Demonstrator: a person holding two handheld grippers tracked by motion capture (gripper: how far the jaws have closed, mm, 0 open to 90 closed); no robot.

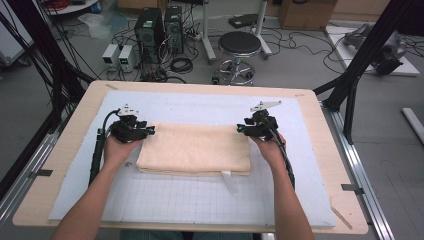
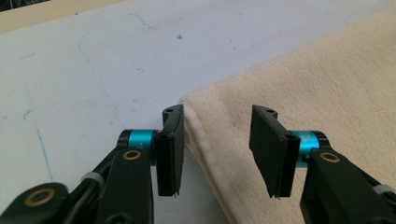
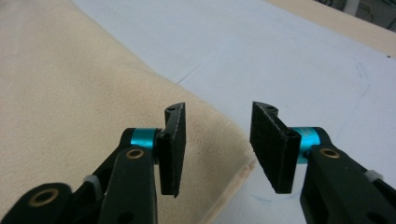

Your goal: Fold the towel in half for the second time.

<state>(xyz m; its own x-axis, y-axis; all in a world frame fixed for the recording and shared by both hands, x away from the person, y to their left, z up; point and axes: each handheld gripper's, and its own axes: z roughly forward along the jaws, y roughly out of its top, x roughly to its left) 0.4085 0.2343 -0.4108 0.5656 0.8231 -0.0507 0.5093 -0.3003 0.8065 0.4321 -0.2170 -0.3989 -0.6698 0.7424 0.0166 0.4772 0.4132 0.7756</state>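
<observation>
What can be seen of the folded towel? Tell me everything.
The towel is cream-coloured, soft and fuzzy like terry cloth, folded into a flat rectangle of several layers, its stacked edges showing at the near side. It lies on the pale grid mat, long side across the table. A small white tag sticks out at its near edge. The left tongs and right tongs stand open over its far corners, gripping nothing.

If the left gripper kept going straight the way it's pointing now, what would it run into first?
Most likely the far left corner of the folded cream towel, which lies between and just beyond the open jaws of the left gripper. Past it is bare white mat. Depth is hard to judge.
</observation>
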